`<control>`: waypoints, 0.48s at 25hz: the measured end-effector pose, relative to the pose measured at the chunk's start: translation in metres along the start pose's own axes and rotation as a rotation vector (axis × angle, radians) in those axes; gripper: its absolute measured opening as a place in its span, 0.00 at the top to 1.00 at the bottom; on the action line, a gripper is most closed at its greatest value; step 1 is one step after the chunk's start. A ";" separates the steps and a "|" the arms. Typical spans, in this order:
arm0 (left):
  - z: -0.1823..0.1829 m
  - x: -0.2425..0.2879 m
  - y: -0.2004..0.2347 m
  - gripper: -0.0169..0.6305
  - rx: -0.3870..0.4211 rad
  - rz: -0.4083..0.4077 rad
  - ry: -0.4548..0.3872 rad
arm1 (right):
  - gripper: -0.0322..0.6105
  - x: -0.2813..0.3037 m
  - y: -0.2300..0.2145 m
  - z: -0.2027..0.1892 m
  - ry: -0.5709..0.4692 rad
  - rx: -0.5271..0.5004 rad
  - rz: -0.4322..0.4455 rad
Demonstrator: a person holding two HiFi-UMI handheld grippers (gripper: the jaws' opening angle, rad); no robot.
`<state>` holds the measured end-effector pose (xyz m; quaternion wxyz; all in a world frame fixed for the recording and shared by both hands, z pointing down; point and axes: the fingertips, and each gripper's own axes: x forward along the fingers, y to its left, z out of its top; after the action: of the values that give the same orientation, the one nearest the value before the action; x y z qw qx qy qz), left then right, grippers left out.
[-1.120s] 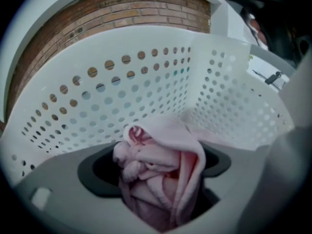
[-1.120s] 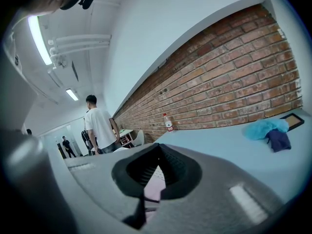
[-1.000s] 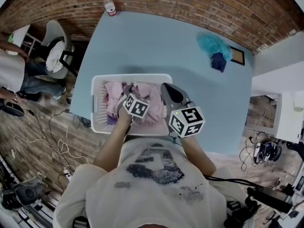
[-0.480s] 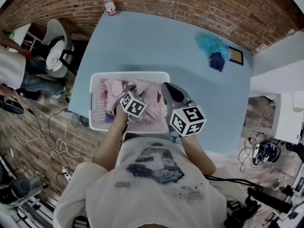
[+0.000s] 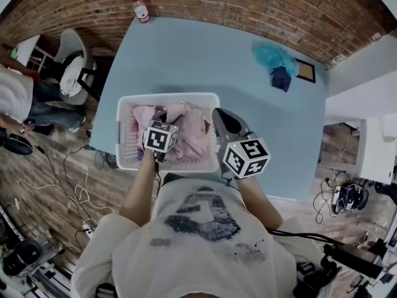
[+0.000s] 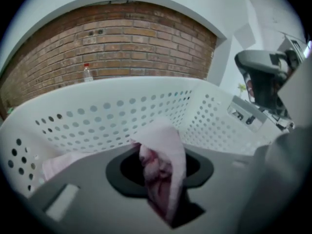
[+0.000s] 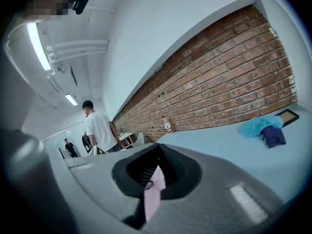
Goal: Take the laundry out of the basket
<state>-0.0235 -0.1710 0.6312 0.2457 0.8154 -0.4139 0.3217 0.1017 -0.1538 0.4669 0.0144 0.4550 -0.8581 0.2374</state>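
Since the earlier frames, my left gripper [image 5: 163, 118] has come up out of the pile inside the basket [image 5: 126, 135] and its marker cube has drifted toward the basket's left half, while its jaws have just been closing, with a fold of the pink garment [image 6: 168, 145] between them. My right gripper [image 5: 223, 120] has kept its place over the basket's right rim. In the left gripper view the left gripper [image 6: 165, 179] stands narrowed onto that fold, the cloth bunched and pinched between the pads and rising above them, with the basket's perforated wall [image 6: 97, 121] close behind it. In the right gripper view the right gripper [image 7: 155, 178] is fully closed, and a thin pink strip [image 7: 153, 195] of cloth is nipped in its jaws; whether that strip belongs to the same garment I cannot tell. The rest of the laundry [image 5: 186, 135] lies heaped inside the basket, which sits at the near edge of the blue table [image 5: 198, 61]. A teal cloth [image 5: 272, 56] and a dark cloth [image 5: 281, 79] lie well beyond the basket, toward the table's far right corner. Step in hand, as I judge it: the lift-out of a garment, grasp made and the raise barely begun, so the task is at an early stage. The next move calls for raising the pinched fold until its trailing cloth clears the basket's rim, then carrying it sideways over the bare table beside the basket before letting go.
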 end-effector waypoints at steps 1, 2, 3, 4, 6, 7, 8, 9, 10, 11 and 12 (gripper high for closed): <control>0.003 -0.005 0.000 0.76 -0.005 -0.002 -0.018 | 0.95 0.000 0.002 0.000 0.000 0.000 -0.001; 0.007 -0.011 0.000 0.77 -0.012 -0.006 -0.040 | 0.95 -0.001 0.004 0.000 0.000 0.000 -0.002; 0.011 -0.017 -0.001 0.77 -0.020 -0.014 -0.062 | 0.95 -0.001 0.005 -0.001 0.000 0.001 -0.004; 0.015 -0.022 -0.002 0.77 -0.030 -0.024 -0.084 | 0.95 -0.001 0.006 -0.001 -0.001 0.003 -0.007; 0.022 -0.032 -0.002 0.77 -0.043 -0.045 -0.124 | 0.95 0.000 0.008 -0.002 -0.002 0.005 -0.013; 0.026 -0.037 -0.002 0.77 -0.045 -0.054 -0.143 | 0.95 0.001 0.010 -0.003 -0.003 0.004 -0.016; 0.029 -0.042 -0.002 0.77 -0.046 -0.063 -0.163 | 0.95 0.002 0.013 -0.003 -0.004 0.002 -0.019; 0.032 -0.047 -0.002 0.77 -0.049 -0.072 -0.185 | 0.95 0.003 0.015 -0.004 -0.005 0.000 -0.023; 0.036 -0.052 -0.002 0.77 -0.054 -0.081 -0.209 | 0.95 0.004 0.018 -0.004 -0.006 -0.003 -0.028; 0.040 -0.059 -0.002 0.77 -0.057 -0.090 -0.233 | 0.95 0.004 0.022 -0.005 -0.006 -0.005 -0.034; 0.043 -0.065 -0.002 0.77 -0.056 -0.099 -0.257 | 0.95 0.004 0.025 -0.005 -0.005 -0.006 -0.041</control>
<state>-0.0370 -0.1648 0.5544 0.2287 0.8621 -0.4101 0.1903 0.0785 -0.1429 0.4627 0.0184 0.4732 -0.8493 0.2332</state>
